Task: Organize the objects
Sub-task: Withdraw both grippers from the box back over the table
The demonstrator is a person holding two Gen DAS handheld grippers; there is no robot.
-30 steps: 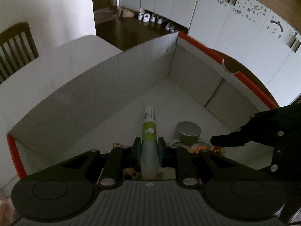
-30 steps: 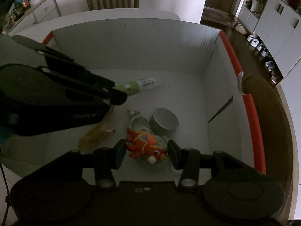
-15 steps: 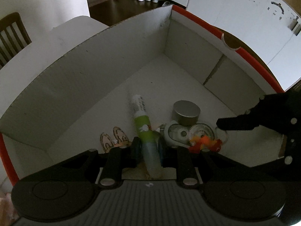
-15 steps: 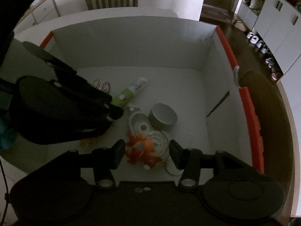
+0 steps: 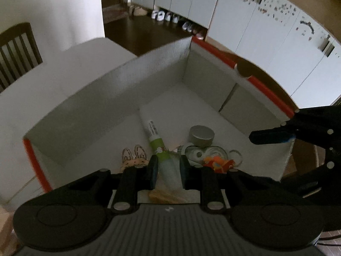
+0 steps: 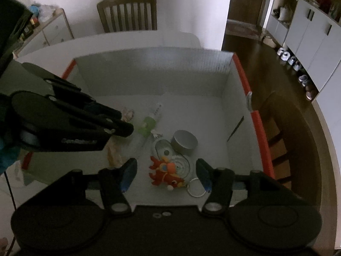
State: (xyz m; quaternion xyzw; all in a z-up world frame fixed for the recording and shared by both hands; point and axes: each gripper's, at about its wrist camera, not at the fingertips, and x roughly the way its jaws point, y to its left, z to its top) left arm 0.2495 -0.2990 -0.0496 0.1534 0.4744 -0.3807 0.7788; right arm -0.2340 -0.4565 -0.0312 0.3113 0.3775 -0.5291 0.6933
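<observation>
A: Left tongs (image 5: 167, 170): pads clamped on the clear lower end of a green-and-white plastic tube (image 5: 156, 144) with a white cap. Tube slants down and away, cap end toward the box's far corner.

B: Touching the floor of the box?

A: Cannot tell; tube blurred. Right tongs (image 6: 165, 173): jaws have just been opening, now spread wide, nothing pressed between the pads. Below the gap lies a red-and-orange plush keychain toy (image 6: 165, 173), metal ring (image 6: 196, 188) beside it.

B: What's round it?

A: Toy rests against a clear round plastic case (image 6: 181, 164). Just past that, a grey metal round tin (image 6: 184, 139). To the left, a small printed slipper-shaped pair (image 5: 134, 152) and a pale tan scrap, too dim to name.

B: Container?

A: All inside a large white cardboard box with orange-red rim (image 6: 245, 81), standing on a white bench (image 6: 106, 40). Brown wooden slatted chair (image 6: 127, 12) behind the bench.
</observation>
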